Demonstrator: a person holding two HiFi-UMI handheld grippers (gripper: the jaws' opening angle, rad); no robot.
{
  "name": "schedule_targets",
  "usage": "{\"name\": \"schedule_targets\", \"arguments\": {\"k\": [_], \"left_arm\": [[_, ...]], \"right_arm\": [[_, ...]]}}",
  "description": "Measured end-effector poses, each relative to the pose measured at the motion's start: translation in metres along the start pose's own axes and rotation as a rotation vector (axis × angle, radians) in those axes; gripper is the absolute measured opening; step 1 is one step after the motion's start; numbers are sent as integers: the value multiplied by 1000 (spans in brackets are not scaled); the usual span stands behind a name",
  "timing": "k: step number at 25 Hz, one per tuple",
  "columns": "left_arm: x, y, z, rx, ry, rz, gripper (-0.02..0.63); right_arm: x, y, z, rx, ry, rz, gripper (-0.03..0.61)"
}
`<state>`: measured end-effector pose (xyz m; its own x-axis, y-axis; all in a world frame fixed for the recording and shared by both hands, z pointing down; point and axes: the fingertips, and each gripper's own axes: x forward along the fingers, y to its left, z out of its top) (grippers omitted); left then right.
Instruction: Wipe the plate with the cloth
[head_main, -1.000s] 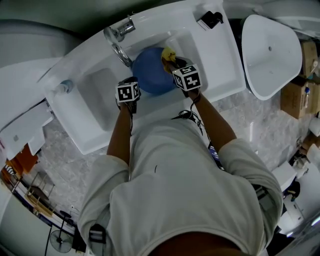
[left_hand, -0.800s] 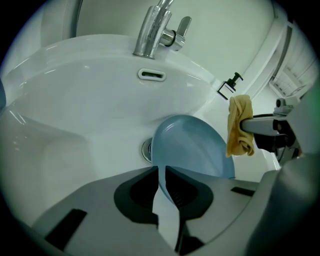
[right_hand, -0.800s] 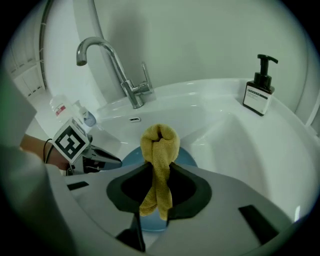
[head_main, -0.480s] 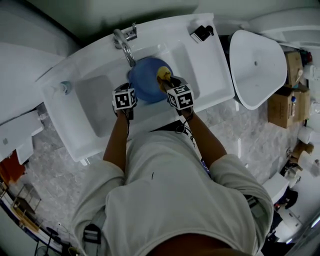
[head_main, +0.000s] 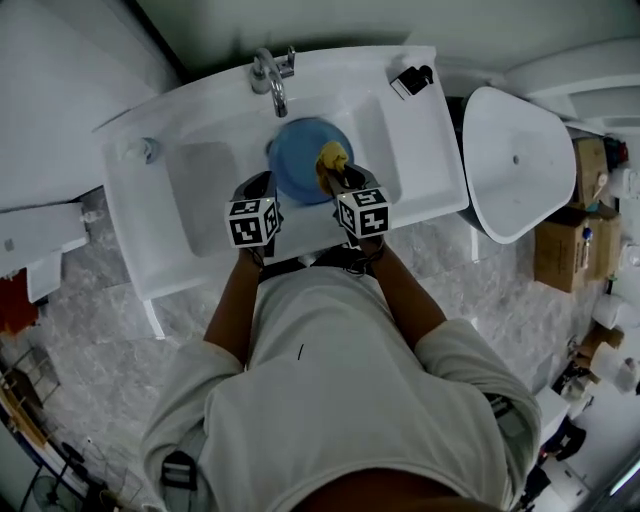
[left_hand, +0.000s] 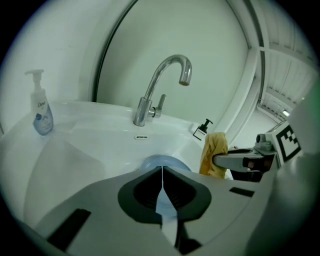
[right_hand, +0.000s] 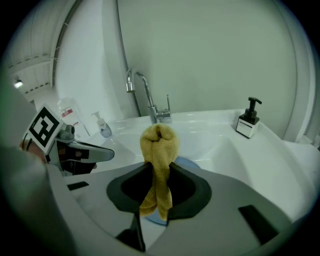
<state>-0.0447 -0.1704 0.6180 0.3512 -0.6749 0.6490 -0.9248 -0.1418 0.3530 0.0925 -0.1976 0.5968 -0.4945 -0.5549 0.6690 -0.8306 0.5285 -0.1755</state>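
Observation:
A blue plate (head_main: 300, 160) lies in the white sink basin (head_main: 200, 190), under the faucet. In the left gripper view its pale blue rim (left_hand: 162, 163) runs in between the jaws. My left gripper (head_main: 268, 188) (left_hand: 162, 172) is shut on the plate's near-left rim. My right gripper (head_main: 334, 172) (right_hand: 159, 170) is shut on a bunched yellow cloth (head_main: 331, 157) (right_hand: 159, 142). The cloth stands up out of the jaws over the plate's right side. From the left gripper view the cloth (left_hand: 213, 152) hangs at the right gripper's tip. The plate (right_hand: 185, 164) shows just behind the cloth.
A chrome faucet (head_main: 272, 75) (left_hand: 150, 100) (right_hand: 149, 102) rises at the back of the sink. A soap bottle (left_hand: 41, 107) stands at back left, a black pump dispenser (head_main: 412, 78) (right_hand: 247, 120) at back right. Another white basin (head_main: 520, 160) and cardboard boxes (head_main: 562, 245) are at the right.
The head view has swung so the sink sits squarer in frame. Both grippers keep their hold at the plate, and the cloth stays over the plate's right side.

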Motion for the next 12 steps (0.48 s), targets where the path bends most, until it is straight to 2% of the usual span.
{"name": "schedule_targets", "arguments": {"k": [6,12], "left_arm": [[-46,-40,8,-22,-132,95,25],[-95,-107,26,17,-316,172,25]], "right_arm": [[-46,0,16,-121,-91,71,86],[-124,-21,32,-195,-238,112,86]]}}
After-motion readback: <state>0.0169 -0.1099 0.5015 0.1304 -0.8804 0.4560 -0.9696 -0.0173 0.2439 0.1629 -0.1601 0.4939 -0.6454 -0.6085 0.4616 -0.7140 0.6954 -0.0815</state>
